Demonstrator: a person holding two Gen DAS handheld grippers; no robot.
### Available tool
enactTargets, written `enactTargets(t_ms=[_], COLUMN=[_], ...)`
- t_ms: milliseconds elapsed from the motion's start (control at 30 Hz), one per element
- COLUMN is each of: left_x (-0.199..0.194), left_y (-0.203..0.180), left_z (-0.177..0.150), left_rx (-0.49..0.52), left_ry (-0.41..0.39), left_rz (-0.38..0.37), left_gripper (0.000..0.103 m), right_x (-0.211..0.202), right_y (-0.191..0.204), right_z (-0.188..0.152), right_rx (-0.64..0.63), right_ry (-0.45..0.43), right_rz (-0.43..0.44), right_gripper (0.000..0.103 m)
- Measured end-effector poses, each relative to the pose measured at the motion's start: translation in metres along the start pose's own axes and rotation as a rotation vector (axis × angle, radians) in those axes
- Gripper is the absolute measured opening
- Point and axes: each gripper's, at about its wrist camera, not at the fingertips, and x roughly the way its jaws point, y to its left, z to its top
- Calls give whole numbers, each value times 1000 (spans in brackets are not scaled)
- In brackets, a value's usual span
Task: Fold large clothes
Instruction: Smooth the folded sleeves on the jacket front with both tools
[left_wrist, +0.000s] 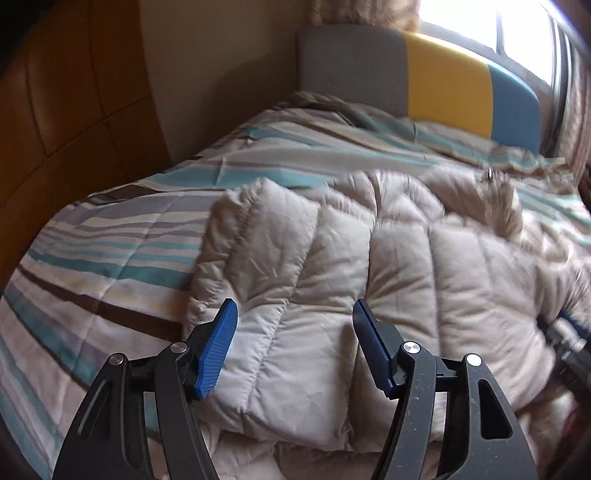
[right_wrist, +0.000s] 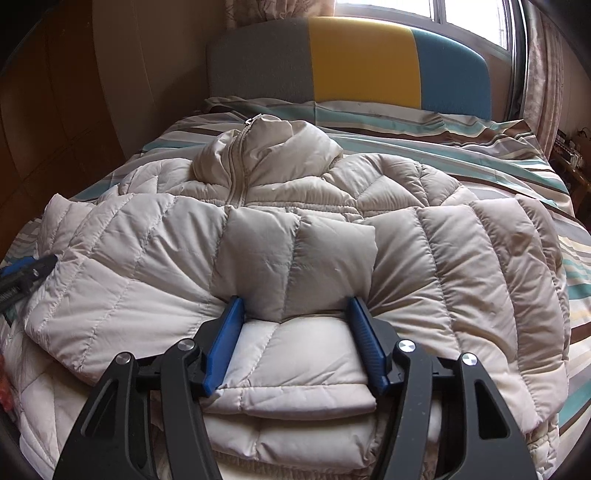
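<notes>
On the striped bed (right_wrist: 461, 147), a puffer jacket (right_wrist: 147, 266) is gripped by the right gripper (right_wrist: 295, 328) at its folded hem; the left gripper (left_wrist: 295, 332) is held half-open above it. Slippery padding may spring loose.

Daylight glares through the window (right_wrist: 469, 14); left view motion-blurred, fisheye edges dark and curved.

- The left tongs (left_wrist: 295, 310) are pointing steeply downward, blue pads (left_wrist: 218, 349) standing apart, nothing pinched between them.
- The right tongs (right_wrist: 295, 306) are angling downward too, blue pads (right_wrist: 223, 345) pressing on either side of a puffy fold.
</notes>
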Motion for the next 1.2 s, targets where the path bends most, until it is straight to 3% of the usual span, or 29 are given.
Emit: enactTargets(t_ms=[167, 300, 433, 667, 733, 900, 1033, 1200], left_x=[17, 48, 63, 63, 60, 46, 38, 26], left_y=[4, 6, -1, 1, 2, 9, 20, 14], left_z=[26, 27, 12, 9, 8, -2, -8, -15], left_rx=[-89, -115, -43, -59, -61, -100, -149, -115], left_ry=[16, 60, 25, 27, 21, 22, 31, 11], left_rz=[19, 57, 80, 73, 80, 150, 131, 157], left_gripper=[61, 61, 61, 63, 67, 95, 95, 95], right_x=[0, -1, -1, 0, 0, 0, 1, 2], right_y=[0, -1, 0, 1, 1, 1, 1, 1], right_z=[-1, -2, -3, -3, -3, -3, -3, -2], right_rx=[1, 2, -3, -6, -7, -7, -7, -8], right_ry=[-1, -2, -3, -2, -2, -3, -3, -3], right_rz=[0, 6, 4, 1, 0, 1, 0, -3], right_gripper=[60, 60, 61, 61, 61, 61, 61, 61])
